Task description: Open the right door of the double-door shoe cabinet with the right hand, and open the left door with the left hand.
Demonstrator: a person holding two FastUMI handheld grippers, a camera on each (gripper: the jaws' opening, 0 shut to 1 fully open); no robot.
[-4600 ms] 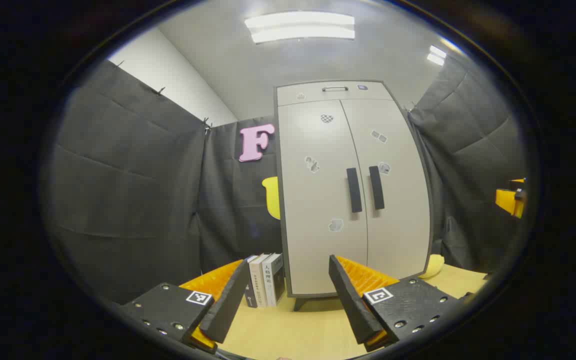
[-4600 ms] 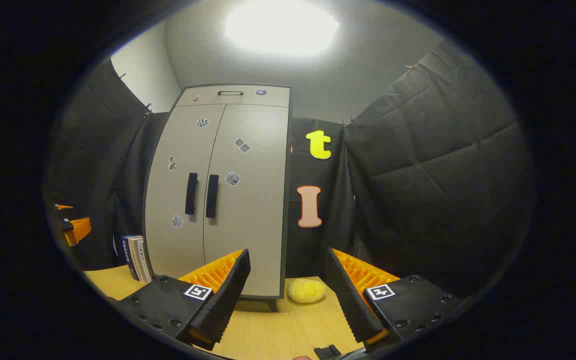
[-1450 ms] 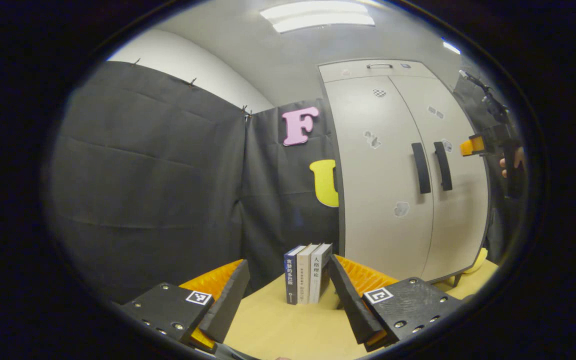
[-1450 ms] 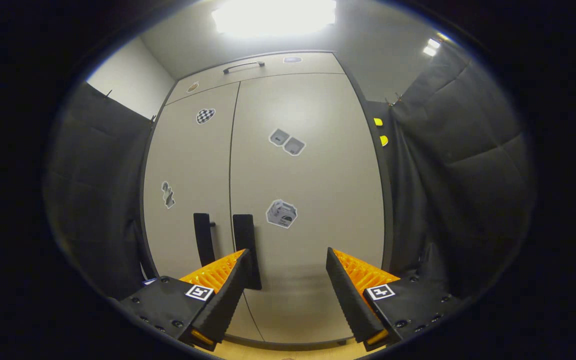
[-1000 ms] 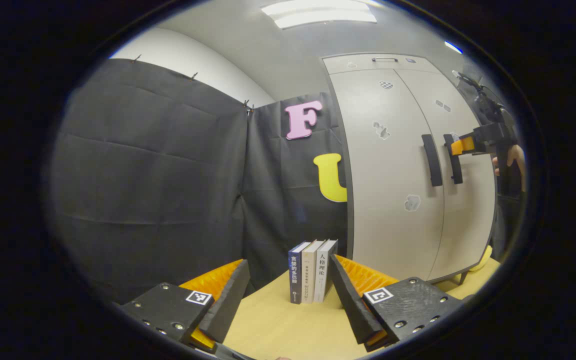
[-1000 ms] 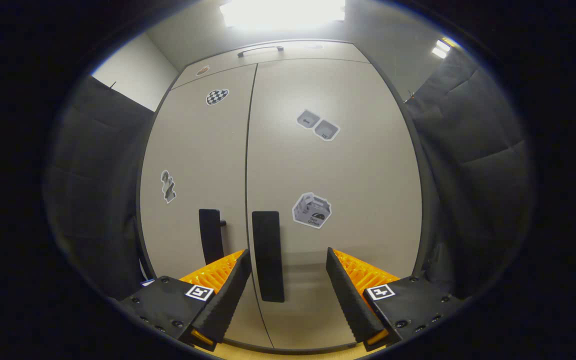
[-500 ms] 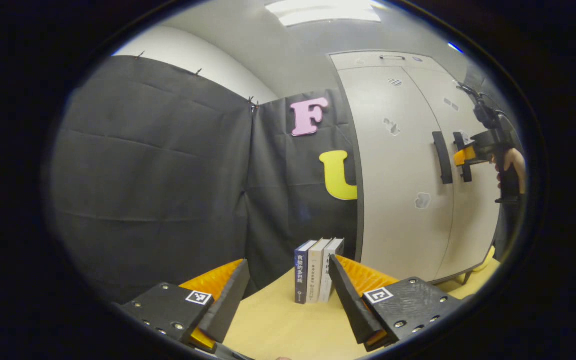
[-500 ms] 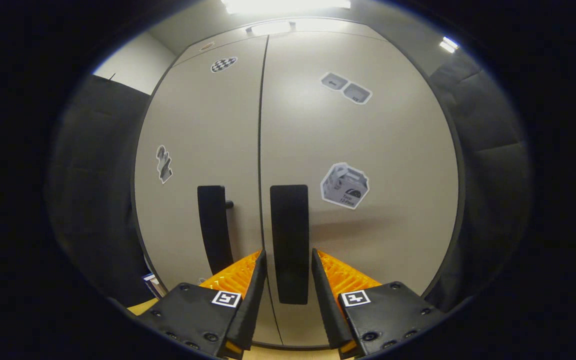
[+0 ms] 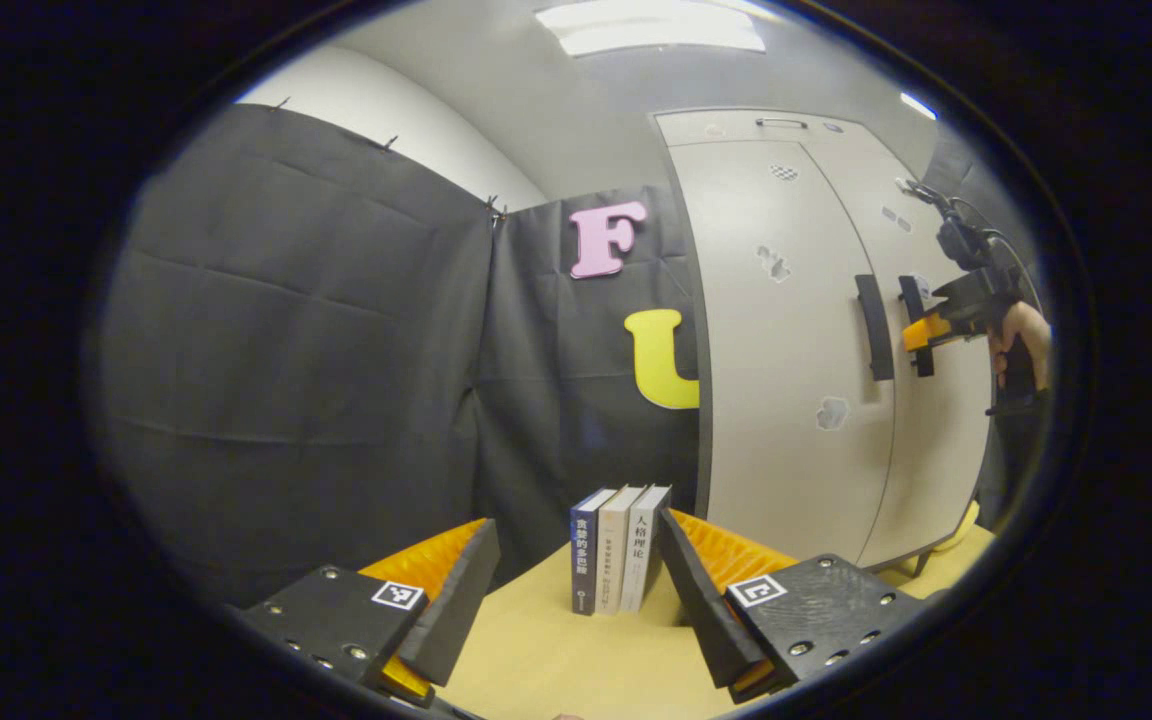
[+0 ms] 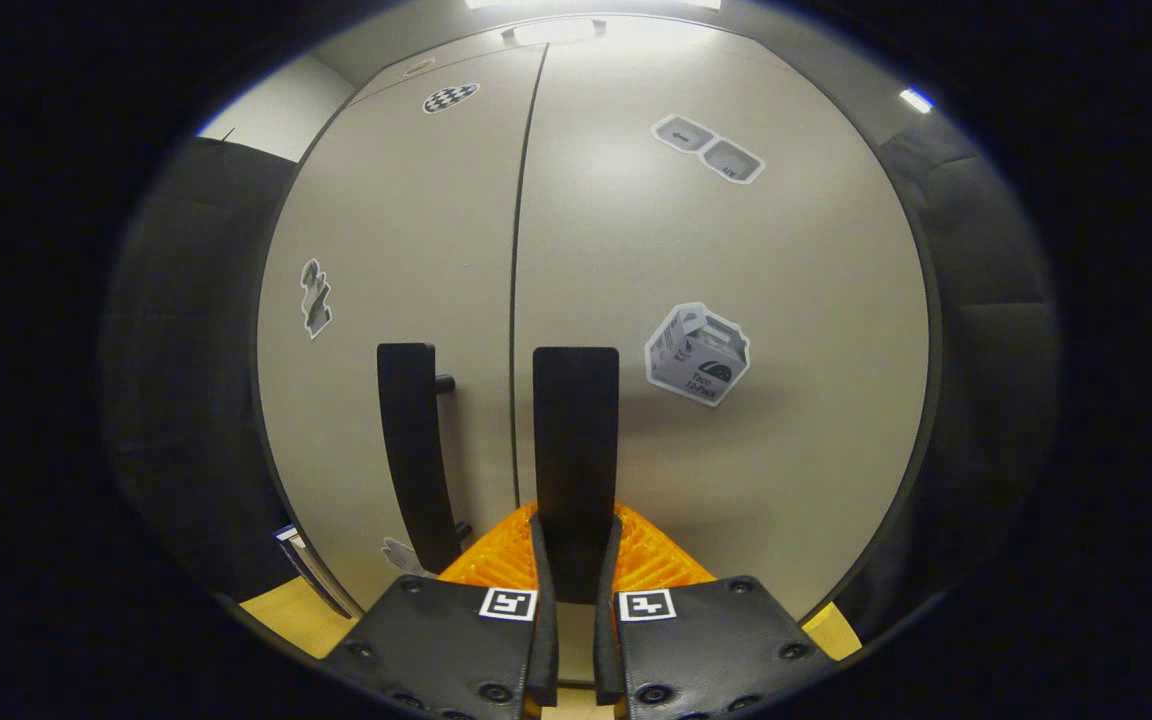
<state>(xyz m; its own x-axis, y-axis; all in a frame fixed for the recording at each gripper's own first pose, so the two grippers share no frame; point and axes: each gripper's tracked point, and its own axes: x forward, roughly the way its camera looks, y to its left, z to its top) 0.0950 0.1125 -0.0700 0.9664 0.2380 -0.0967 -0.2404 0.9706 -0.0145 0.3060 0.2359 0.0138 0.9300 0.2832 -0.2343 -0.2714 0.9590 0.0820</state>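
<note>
Books (image 9: pixel 619 548) on table (image 9: pixel 546 660), just left of cabinet (image 9: pixel 796 400)

Black finger mounts on the left gripper (image 9: pixel 576 590) and right gripper (image 10: pixel 576 590), silver screws along edges, square black-and-white tags near inner corners (one each); cable above right gripper.

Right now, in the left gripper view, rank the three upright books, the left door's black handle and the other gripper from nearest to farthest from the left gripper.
1. Three upright books, just ahead on the table.
2. Left door's black handle, right, higher.
3. Right gripper, rightmost, at the right door's handle.
</note>
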